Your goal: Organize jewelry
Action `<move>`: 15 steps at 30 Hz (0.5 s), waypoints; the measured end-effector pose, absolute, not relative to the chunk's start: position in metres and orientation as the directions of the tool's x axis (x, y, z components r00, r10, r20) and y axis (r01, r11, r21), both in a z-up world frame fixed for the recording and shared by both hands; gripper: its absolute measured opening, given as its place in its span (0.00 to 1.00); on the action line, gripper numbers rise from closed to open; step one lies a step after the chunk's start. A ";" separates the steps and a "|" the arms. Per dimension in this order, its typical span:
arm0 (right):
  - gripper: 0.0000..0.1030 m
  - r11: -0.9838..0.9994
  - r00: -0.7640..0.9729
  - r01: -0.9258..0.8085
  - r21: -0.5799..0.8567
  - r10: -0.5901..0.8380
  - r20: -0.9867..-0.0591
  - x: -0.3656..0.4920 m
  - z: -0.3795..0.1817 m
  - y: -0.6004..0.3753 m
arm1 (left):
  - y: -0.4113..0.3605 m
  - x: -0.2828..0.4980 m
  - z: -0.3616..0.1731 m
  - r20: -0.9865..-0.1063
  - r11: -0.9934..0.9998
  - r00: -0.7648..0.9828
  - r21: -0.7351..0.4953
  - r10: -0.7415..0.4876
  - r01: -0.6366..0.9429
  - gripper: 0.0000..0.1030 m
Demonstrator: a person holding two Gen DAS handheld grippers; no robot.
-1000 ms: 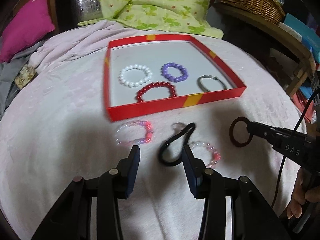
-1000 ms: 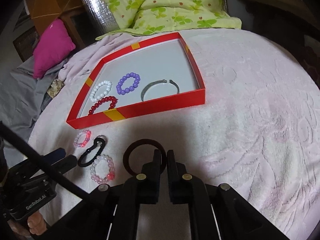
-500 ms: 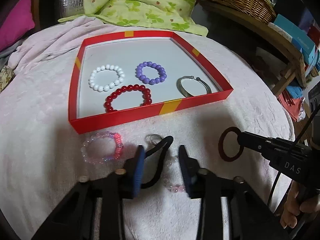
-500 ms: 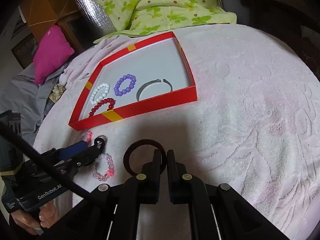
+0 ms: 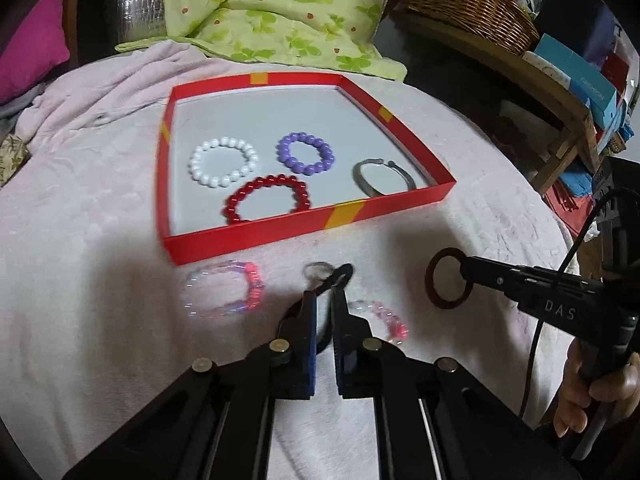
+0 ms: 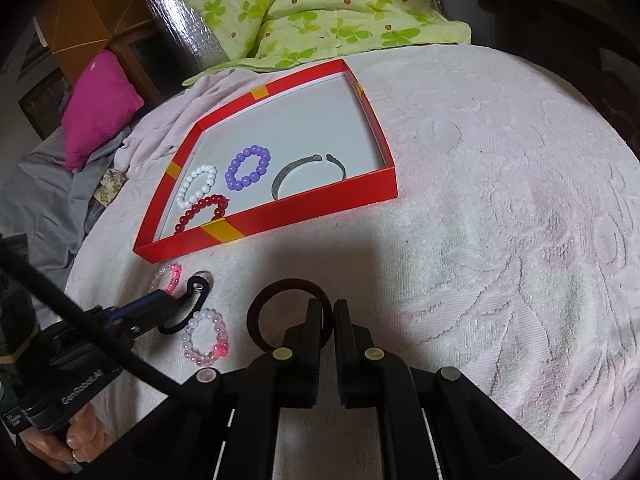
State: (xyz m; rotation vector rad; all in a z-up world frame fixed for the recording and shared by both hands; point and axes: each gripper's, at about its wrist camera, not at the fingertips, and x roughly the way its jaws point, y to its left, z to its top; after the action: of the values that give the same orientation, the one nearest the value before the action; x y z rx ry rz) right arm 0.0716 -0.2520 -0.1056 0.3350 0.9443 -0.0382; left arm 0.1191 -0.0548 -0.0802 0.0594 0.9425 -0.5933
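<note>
Jewelry: sorting it piece by piece into the red tray (image 5: 304,233), and partway through by the look of it. Already lying inside the tray: the white bead bracelet (image 5: 223,162), the purple bead bracelet (image 5: 306,153), the red bead bracelet (image 5: 267,198) and the silver bangle (image 5: 382,178). Waiting outside on the pink blanket (image 5: 100,240), just in front of the tray's near wall: a pale pink bracelet (image 5: 222,288), the black clip (image 5: 341,274) with its small key ring (image 5: 317,270), and a second pink bracelet (image 5: 380,316) close beside the clip.

Working the pick-up step on both sides at once. Having just been closing, the left gripper (image 5: 324,304) now pinching the black clip between its blue pads, with the clip's top loop poking out past the tips. Clamping the dark ring (image 6: 288,312) by its near edge in the right gripper (image 6: 327,316), jaws nearly together, ring hanging out in front of them.

Next, probably: lifting both pieces clear of the blanket, carrying them over the near wall, and setting them down in the bare back part of the tray. Needing care not to drag the neighbouring pink bracelet along with the clip, nor to land on the beads already placed.
</note>
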 end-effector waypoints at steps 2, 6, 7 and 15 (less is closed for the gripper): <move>0.07 0.948 0.590 0.180 0.262 0.108 -0.800 0.072 -0.106 -0.251 | -0.051 0.120 -0.079 -0.774 0.839 0.438 -0.210 -0.456 0.502 0.07; 0.07 0.950 0.587 0.176 0.258 0.109 -0.802 0.074 -0.108 -0.248 | -0.052 0.120 -0.078 -0.777 0.843 0.442 -0.203 -0.449 0.498 0.09; 0.07 0.949 0.585 0.177 0.260 0.111 -0.803 0.073 -0.109 -0.248 | -0.054 0.121 -0.079 -0.781 0.841 0.435 -0.203 -0.448 0.501 0.16; 0.08 0.932 0.562 0.213 0.293 0.128 -0.817 0.071 -0.112 -0.262 | -0.074 0.125 -0.092 -0.801 0.837 0.409 -0.196 -0.437 0.511 0.29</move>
State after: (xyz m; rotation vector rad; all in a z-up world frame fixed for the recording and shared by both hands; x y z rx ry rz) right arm 0.0714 -0.2616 -0.1123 0.3828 0.9792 -0.0515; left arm 0.1252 -0.0741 -0.0916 0.0845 0.9819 -0.5982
